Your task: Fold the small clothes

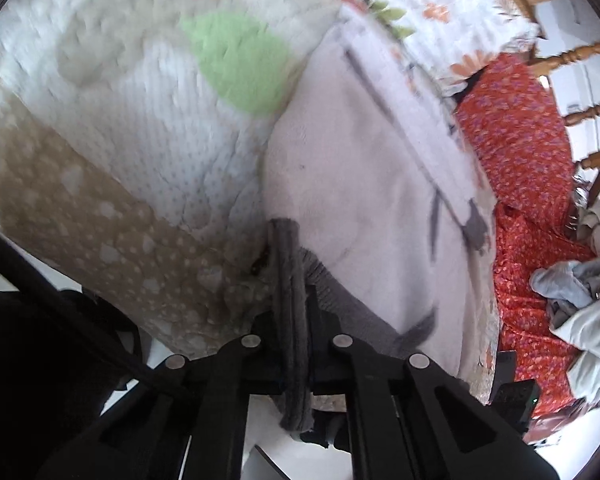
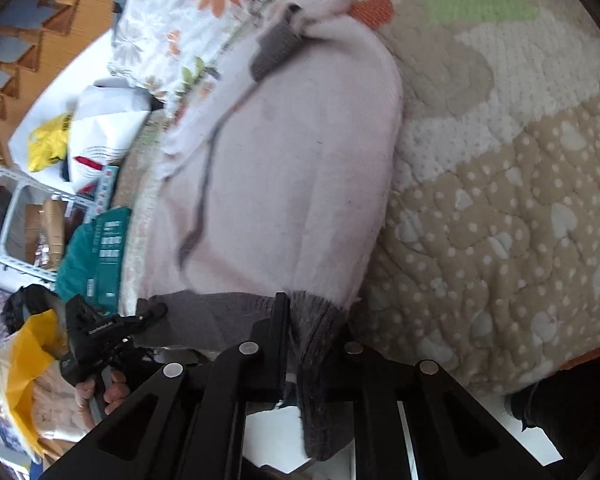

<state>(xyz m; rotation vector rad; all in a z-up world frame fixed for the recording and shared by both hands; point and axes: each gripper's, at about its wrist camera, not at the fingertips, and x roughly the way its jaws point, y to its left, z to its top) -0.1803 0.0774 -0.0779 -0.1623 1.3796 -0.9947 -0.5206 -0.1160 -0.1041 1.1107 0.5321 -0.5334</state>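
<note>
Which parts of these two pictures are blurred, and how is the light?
Left wrist view: soft daylight; the quilt is smeared by motion, the gripper on the grey hem stays sharper. Right wrist view: fisheye bends the edges; the pale garment looks slightly soft, without glare.

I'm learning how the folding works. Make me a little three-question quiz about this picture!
1. True or false: the left gripper is shut on the grey hem of the pale pink garment.
2. What does the right gripper hold? A) the floral pillow B) the grey hem C) a yellow bag
3. Fill in: the pink garment lies on a quilted ____ with beige, white and green patches.

Key:
1. True; its jaws are clamped on the grey band.
2. B; the hem sits between its jaws.
3. Blanket.
</note>
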